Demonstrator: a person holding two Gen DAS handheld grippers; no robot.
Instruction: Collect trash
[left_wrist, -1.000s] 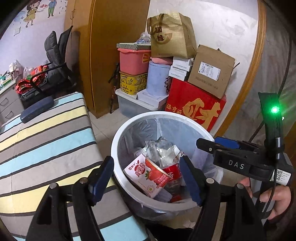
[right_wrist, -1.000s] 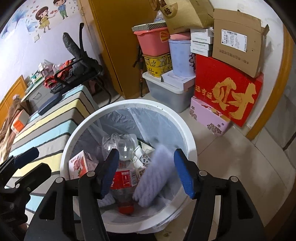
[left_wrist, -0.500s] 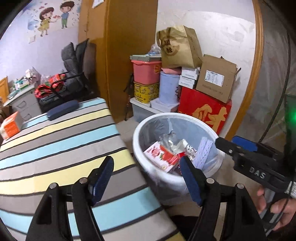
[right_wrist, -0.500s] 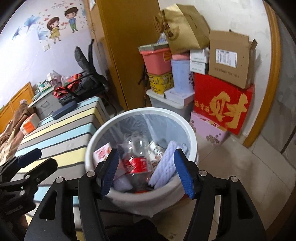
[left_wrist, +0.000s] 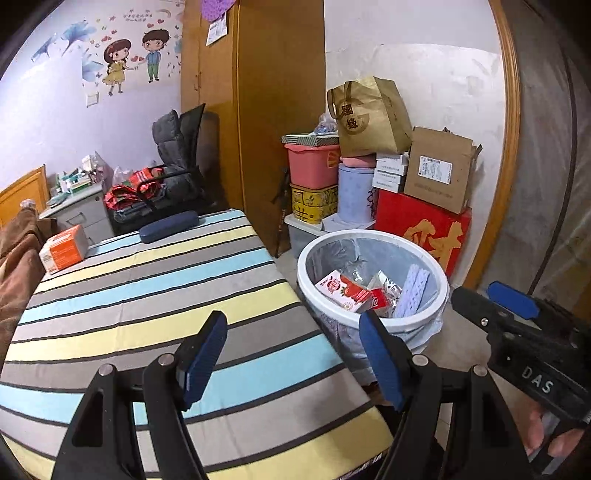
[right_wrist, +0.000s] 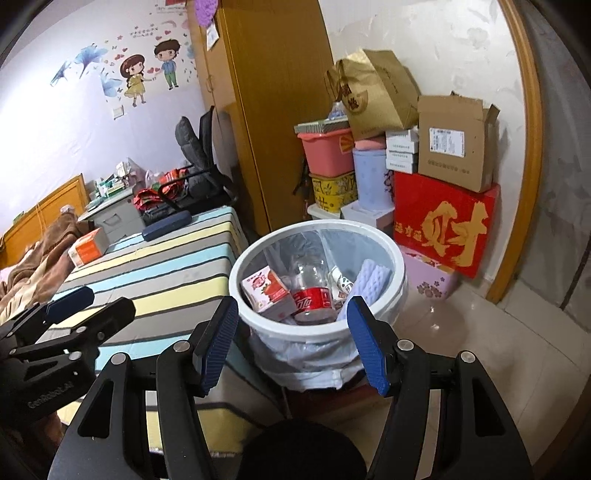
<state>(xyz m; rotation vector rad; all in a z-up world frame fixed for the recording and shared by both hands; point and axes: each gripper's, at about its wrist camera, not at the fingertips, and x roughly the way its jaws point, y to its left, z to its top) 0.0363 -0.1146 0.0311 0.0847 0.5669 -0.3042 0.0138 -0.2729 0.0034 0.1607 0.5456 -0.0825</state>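
Note:
A white trash bin (right_wrist: 317, 334) with a clear liner stands on the floor beside the striped table (left_wrist: 147, 291). Inside it lie a red-and-white carton (right_wrist: 267, 290), a clear cola bottle (right_wrist: 312, 295), a pale purple sponge (right_wrist: 371, 278) and a crumpled wrapper. The bin (left_wrist: 373, 321) shows in the left wrist view too. My left gripper (left_wrist: 293, 354) hovers open over the table's near right corner, nothing between its blue pads. My right gripper (right_wrist: 291, 341) is open and empty in front of the bin's near rim. Each gripper appears at the edge of the other's view.
On the table's far end lie an orange box (left_wrist: 62, 247) and a dark blue case (left_wrist: 171, 226). Stacked boxes, a red carton (right_wrist: 443, 225), tubs and a gold paper bag (left_wrist: 369, 118) crowd the wall behind the bin. A wooden wardrobe (left_wrist: 273, 110) and a black chair stand behind.
Both grippers have pulled back and up from over the bin, so the bin looks smaller and farther. More of the striped table has come into view. Both stayed open and empty.

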